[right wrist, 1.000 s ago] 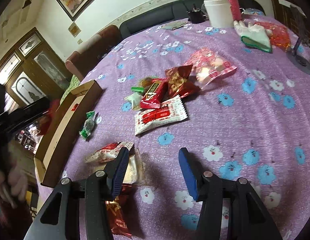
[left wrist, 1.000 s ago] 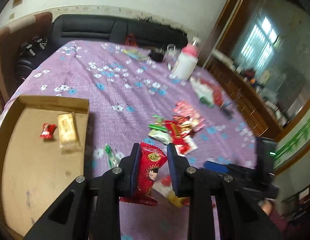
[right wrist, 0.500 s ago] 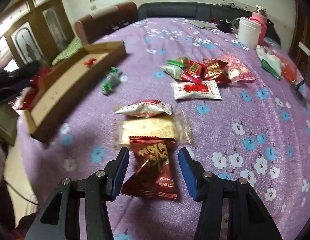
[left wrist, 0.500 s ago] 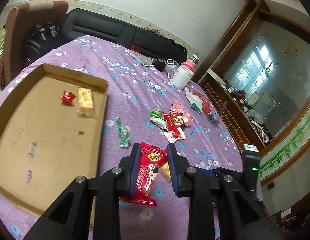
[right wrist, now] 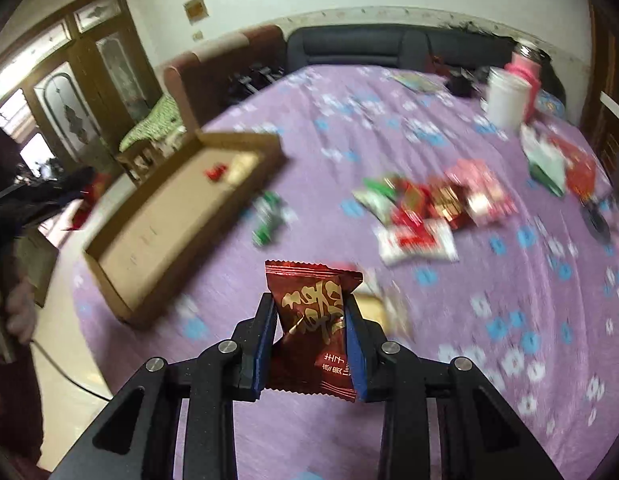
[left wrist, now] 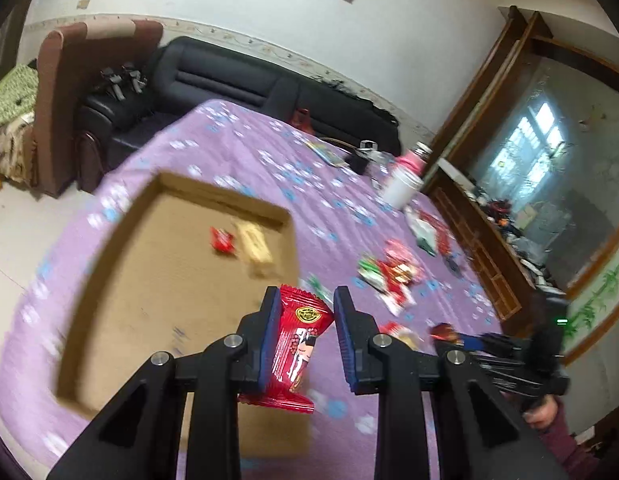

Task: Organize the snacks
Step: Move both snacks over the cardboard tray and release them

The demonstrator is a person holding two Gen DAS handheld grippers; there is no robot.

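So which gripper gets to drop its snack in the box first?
Probably the left gripper. Its red snack hangs right by the cardboard box, near its corner. The right gripper, closing on a dark red snack, is over the tablecloth, apart from the box.

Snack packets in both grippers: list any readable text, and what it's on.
Dark red packet in right gripper: large gold characters and small white print, not legible.
Bright red packet in left gripper: gold round emblem and cartoon figure; no readable words.
Packets on the tablecloth: too blurred.
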